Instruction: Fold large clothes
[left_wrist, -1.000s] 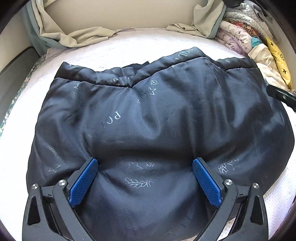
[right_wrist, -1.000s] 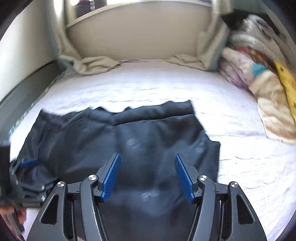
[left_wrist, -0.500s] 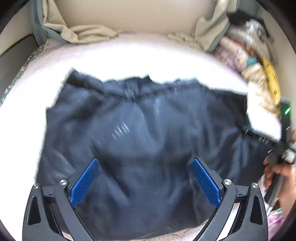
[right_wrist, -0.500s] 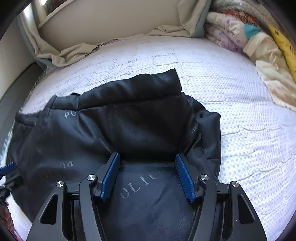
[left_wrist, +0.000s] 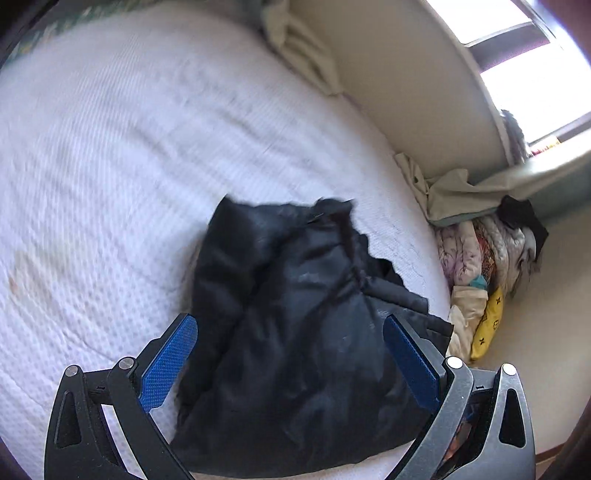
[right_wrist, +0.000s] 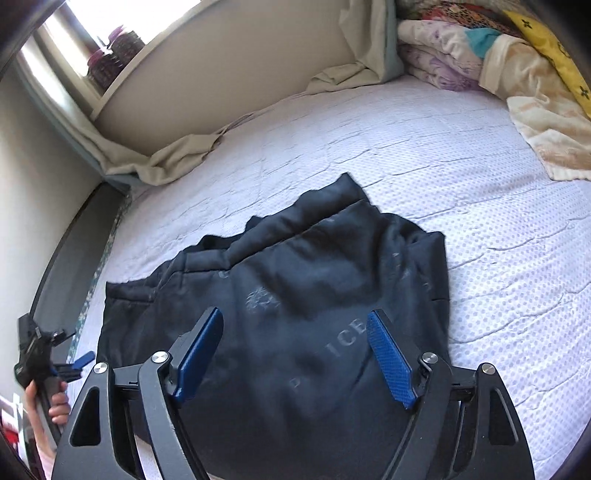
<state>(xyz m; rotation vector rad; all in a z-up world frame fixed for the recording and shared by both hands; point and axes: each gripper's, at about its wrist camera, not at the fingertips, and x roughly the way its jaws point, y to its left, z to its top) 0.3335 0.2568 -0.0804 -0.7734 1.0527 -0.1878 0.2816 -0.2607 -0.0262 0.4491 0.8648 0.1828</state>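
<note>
Here, both grippers, left gripper (left_wrist: 290, 363) and right gripper (right_wrist: 295, 358), spread apart over the motion-blurred dark jacket (right_wrist: 295, 295), lettering partly illegible.

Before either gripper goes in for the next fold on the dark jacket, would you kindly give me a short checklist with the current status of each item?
1. Left gripper open, nothing clamped: ok, blue pads spread wide over the jacket.
2. Right gripper open, nothing clamped: ok.
3. Jacket fully on the mattress: ok on the far, left and right edges in the right wrist view; near edge hidden, cannot tell.
4. Jacket lying flat and square: not ok, far edge bunched with layers overlapping unevenly.
5. Bare mattress around the jacket: ok; the bedding pile sits apart in the far corner.
6. Left wrist view sharp enough to pick a grasp edge: not ok, motion blurred.
</note>
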